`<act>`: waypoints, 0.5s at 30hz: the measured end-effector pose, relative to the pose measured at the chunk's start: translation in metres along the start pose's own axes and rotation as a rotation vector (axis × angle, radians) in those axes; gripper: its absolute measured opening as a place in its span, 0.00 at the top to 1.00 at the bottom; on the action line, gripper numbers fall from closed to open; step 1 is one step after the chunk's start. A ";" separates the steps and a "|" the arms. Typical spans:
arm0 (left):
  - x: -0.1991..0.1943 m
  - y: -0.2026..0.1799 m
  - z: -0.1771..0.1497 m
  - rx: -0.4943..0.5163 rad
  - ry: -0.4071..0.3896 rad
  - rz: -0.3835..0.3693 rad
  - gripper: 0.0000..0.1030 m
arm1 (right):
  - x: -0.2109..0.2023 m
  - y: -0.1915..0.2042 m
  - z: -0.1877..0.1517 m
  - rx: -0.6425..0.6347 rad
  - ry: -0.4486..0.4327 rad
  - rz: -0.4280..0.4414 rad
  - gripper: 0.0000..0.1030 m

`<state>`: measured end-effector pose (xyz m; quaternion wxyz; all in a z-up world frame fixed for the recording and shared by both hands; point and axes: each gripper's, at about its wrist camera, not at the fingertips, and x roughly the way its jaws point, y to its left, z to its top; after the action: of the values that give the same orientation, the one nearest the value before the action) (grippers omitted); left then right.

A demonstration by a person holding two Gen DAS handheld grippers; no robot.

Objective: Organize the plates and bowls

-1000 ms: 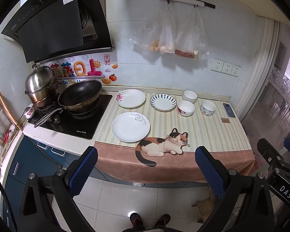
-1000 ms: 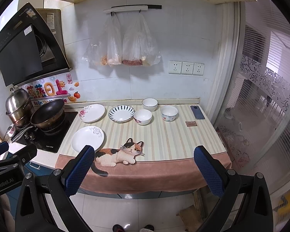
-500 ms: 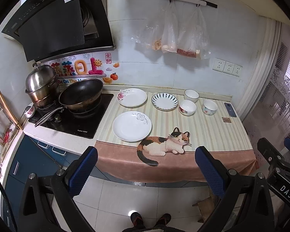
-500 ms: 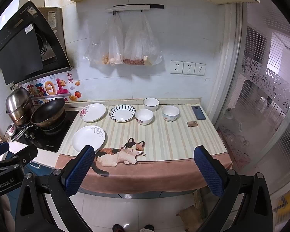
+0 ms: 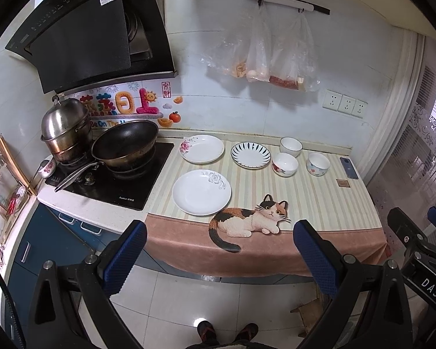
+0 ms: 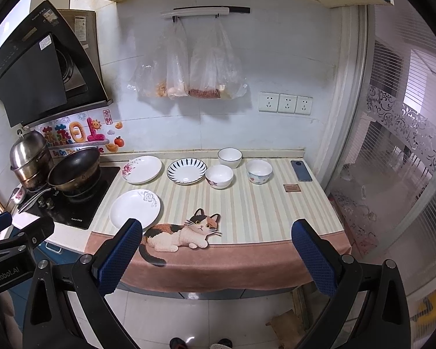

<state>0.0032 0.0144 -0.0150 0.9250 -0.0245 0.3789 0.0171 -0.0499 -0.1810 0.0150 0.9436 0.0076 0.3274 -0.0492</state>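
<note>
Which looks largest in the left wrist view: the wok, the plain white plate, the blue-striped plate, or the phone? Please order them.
1. wok
2. plain white plate, a little narrower than the wok, but it sits nearer the camera, so the true order is unsure
3. blue-striped plate
4. phone, clearly smallest

Both wrist cams sit back from the counter, out over the floor, looking slightly down at it. Left cam catches more stove, right cam more window side; both share the whole striped mat.
</note>
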 end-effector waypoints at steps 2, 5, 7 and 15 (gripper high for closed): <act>0.000 0.000 0.000 0.001 -0.001 0.000 0.00 | 0.000 0.000 0.000 0.001 0.001 0.000 0.00; 0.000 0.001 0.000 0.000 -0.001 -0.001 0.00 | 0.000 0.000 0.001 0.001 0.003 0.001 0.00; 0.000 0.000 0.000 0.000 -0.001 -0.002 0.00 | 0.000 0.001 0.001 0.002 0.004 0.000 0.00; 0.000 -0.002 0.003 0.002 0.004 0.000 0.00 | 0.003 0.000 0.004 0.001 0.010 0.000 0.00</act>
<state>0.0053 0.0129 -0.0134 0.9242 -0.0235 0.3808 0.0169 -0.0453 -0.1812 0.0164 0.9419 0.0083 0.3322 -0.0495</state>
